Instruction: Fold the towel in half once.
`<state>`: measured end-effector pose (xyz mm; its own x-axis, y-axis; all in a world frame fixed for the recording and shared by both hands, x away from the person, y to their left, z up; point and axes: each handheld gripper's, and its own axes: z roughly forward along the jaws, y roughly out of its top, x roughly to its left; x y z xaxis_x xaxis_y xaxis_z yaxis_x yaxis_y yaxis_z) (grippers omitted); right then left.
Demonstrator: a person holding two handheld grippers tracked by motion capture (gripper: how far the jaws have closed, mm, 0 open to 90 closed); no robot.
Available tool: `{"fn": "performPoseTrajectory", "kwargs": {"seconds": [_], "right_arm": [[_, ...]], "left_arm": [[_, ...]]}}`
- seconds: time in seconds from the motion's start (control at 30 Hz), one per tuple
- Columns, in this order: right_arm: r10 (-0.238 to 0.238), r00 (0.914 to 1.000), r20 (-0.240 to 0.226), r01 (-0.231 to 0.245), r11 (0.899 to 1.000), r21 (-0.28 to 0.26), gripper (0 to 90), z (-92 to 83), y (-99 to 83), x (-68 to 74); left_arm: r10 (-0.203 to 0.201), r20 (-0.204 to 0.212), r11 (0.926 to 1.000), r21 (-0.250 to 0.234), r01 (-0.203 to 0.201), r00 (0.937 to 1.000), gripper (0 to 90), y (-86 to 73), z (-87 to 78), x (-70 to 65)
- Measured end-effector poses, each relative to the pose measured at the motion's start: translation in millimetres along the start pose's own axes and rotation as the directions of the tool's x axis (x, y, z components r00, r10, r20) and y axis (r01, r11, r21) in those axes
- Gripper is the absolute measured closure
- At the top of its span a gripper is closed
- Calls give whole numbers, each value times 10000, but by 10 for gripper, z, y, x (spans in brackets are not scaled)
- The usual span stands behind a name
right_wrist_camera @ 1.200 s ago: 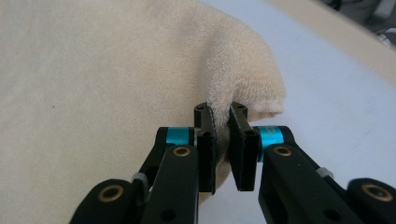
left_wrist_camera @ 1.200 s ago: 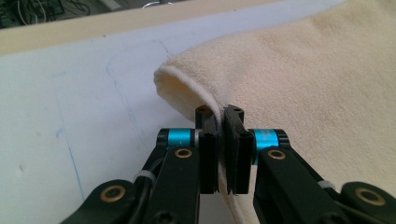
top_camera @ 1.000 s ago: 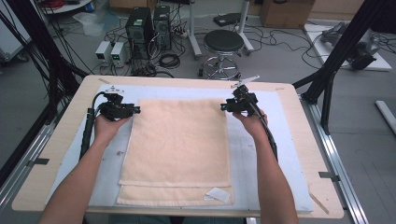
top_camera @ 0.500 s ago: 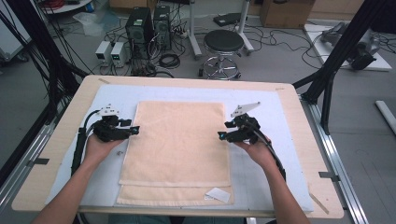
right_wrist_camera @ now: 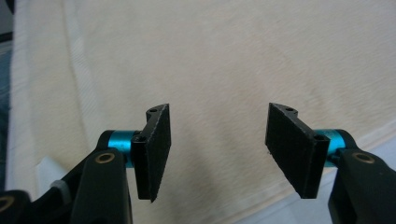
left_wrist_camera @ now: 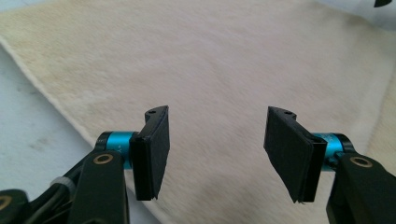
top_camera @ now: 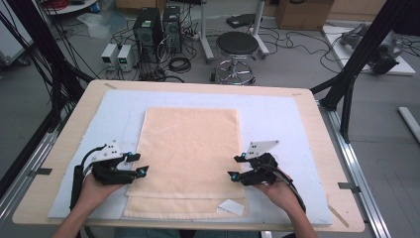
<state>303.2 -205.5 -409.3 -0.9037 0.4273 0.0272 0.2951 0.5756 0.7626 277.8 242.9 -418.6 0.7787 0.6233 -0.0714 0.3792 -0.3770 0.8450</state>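
A beige towel (top_camera: 188, 153) lies folded flat on a pale blue mat (top_camera: 277, 114), with a lower layer sticking out at its near end. My left gripper (top_camera: 138, 164) hovers at the towel's left edge near the front and points inward. My right gripper (top_camera: 234, 166) mirrors it at the right edge. In the left gripper view the left gripper (left_wrist_camera: 217, 154) stands open over the towel (left_wrist_camera: 224, 70), nothing between its pads. The right gripper (right_wrist_camera: 217, 149) is likewise open above the cloth (right_wrist_camera: 224, 60). Both pairs of jaws have just been opening.
A small white label (top_camera: 231, 206) sits on the towel's near right corner. The mat rests on a wooden table (top_camera: 208, 85). Beyond the far edge stand a black stool (top_camera: 237, 47) and computer towers (top_camera: 156, 29). Black frame posts (top_camera: 351, 74) rise at both sides.
Both hands have slid along the towel's side edges from its far corners toward the near end. The jaws of both grippers stand wider apart than before.
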Motion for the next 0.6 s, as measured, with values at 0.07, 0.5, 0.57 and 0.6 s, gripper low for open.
{"fn": "performPoseTrajectory", "kwargs": {"seconds": [0.07,0.5,0.57,0.6], "right_arm": [[-81,10000,-56,81,9999,86,452,17,-72,48],[-496,9984,-281,523,9931,1046,709,119,-228,197],[-567,9983,-161,582,9923,1093,749,124,-226,200],[-566,9983,-128,576,9923,1095,765,124,-225,195]], "left_arm": [[206,360,9996,206,-213,9991,425,-43,-14,-38],[642,883,9844,1579,-776,9940,704,-214,35,-71],[771,748,9822,1659,-886,9942,733,-206,42,-86],[748,732,9824,1655,-860,9945,744,-204,49,-93]]}}
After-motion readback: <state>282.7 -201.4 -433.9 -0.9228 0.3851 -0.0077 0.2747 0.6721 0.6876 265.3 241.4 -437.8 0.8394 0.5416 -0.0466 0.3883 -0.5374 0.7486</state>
